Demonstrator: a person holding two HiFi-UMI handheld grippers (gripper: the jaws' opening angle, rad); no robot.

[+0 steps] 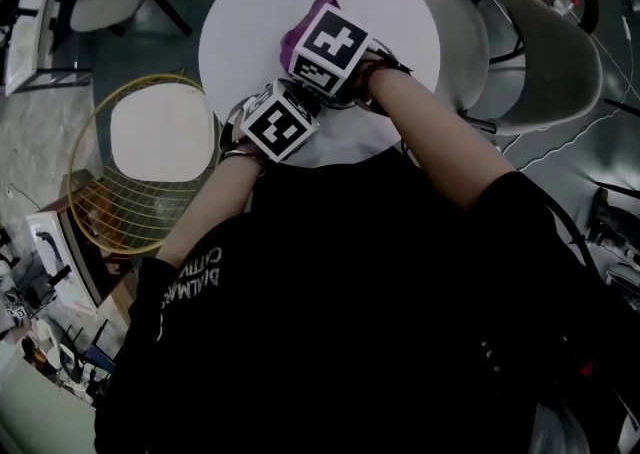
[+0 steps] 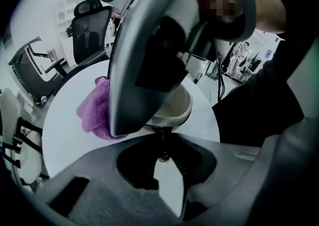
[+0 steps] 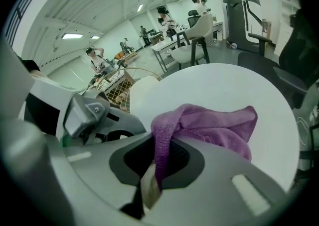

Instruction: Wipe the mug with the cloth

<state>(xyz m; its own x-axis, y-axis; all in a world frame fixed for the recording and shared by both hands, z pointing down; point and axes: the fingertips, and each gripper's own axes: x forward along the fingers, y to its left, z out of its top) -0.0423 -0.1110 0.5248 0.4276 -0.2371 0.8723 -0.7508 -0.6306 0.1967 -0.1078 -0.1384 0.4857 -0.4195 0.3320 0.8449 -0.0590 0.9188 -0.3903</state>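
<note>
The left gripper (image 2: 162, 140) is pinching the mug (image 2: 177, 108) tight, and the right gripper (image 3: 159, 154) is squeezing the purple cloth (image 3: 214, 125) right beside the mug's far side.

Round white table (image 1: 250, 22); gold wire chair (image 1: 110, 212) beside it; pale shell chair (image 1: 545, 62) opposite

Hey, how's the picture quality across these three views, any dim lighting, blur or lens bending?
Head view: dim overall, only the white table reads bright. Left gripper view: strong fisheye with black corners; the mug is soft and partly blocked. Right gripper view: evenly lit, ceiling lines bowed, purple cloth sharp.
</note>
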